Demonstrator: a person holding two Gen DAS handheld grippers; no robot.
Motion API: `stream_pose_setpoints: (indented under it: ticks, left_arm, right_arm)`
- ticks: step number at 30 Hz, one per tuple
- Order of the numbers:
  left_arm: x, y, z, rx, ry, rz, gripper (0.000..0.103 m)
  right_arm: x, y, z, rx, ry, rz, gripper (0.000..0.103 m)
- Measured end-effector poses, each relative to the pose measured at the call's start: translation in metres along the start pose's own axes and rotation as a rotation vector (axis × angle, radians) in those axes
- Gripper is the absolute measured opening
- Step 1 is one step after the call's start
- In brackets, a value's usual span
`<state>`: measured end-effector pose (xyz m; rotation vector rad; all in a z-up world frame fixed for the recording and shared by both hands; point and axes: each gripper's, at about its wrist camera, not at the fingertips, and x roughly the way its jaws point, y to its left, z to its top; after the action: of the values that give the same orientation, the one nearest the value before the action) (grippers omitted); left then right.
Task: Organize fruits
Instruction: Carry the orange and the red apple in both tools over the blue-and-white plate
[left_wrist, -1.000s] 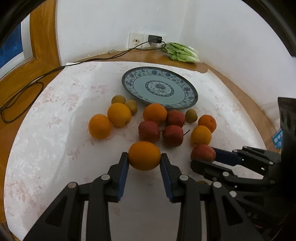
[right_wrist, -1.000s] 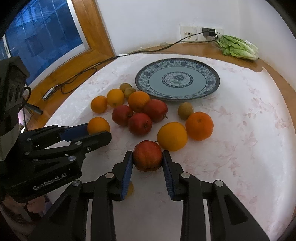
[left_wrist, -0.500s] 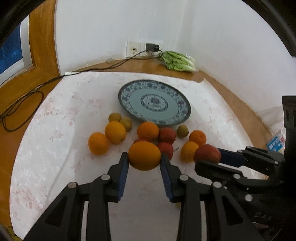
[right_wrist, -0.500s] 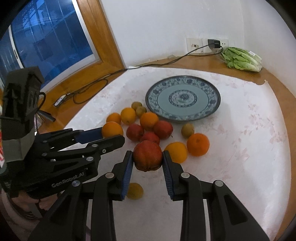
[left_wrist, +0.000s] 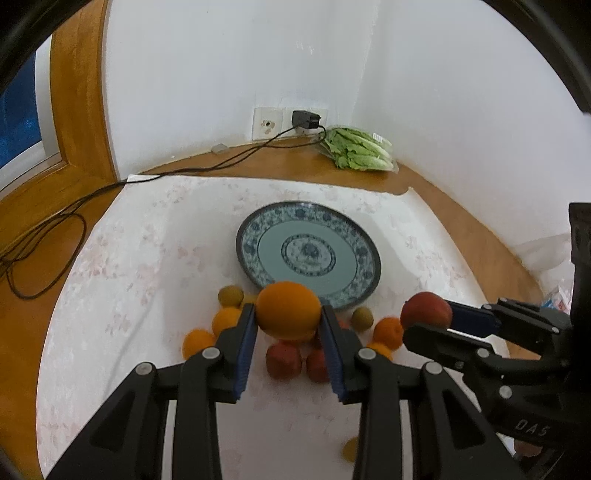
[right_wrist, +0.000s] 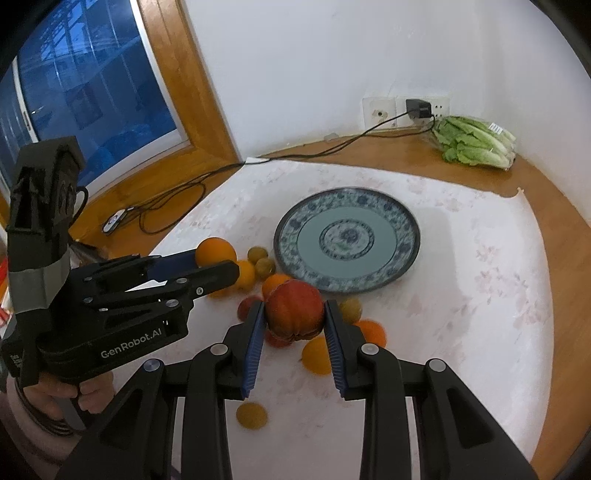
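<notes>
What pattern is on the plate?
Blue-and-white floral bands around a pale blue-grey ring, on the plate; clearest in the right wrist view.

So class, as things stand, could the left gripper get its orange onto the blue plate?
Probably yes: the left gripper holds the orange lifted above the loose fruit, and the plate ahead is bare.

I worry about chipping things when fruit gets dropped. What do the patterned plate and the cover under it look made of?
The plate looks like glazed ceramic or porcelain: blue-and-white printed pattern, soft sheen, dark rim. Melamine cannot be ruled out. The table cover looks like thin white plastic or oilcloth with a faint pink floral print; it lies smooth and one far edge looks torn. It probably gives little cushioning.
</notes>
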<state>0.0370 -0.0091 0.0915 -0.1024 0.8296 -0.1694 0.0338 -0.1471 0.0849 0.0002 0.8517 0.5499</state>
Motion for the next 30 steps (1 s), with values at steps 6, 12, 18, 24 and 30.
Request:
stream_pose_setpoints:
  ticks: [6,12,18,24,30]
  left_arm:
    - [0.013,-0.003,0.021,0.011,-0.011,0.013,0.036]
    - [0.034,-0.006,0.036,0.016,-0.009,0.013,0.036]
    - [0.065,-0.001,0.048,-0.007,0.020,0.022,0.036]
    - [0.096,0.004,0.054,-0.013,0.048,0.042,0.036]
    - [0.115,0.005,0.055,-0.017,0.068,0.052,0.036]
  right_arm:
    - [0.009,-0.010,0.022,0.004,-0.020,-0.018,0.033]
    - [0.025,-0.027,0.038,0.016,-0.021,-0.045,0.033]
    - [0.044,-0.047,0.053,0.037,-0.019,-0.058,0.033]
    - [0.071,-0.068,0.062,0.054,0.014,-0.076,0.033]
    - [0.095,-0.081,0.069,0.068,0.035,-0.093,0.033]
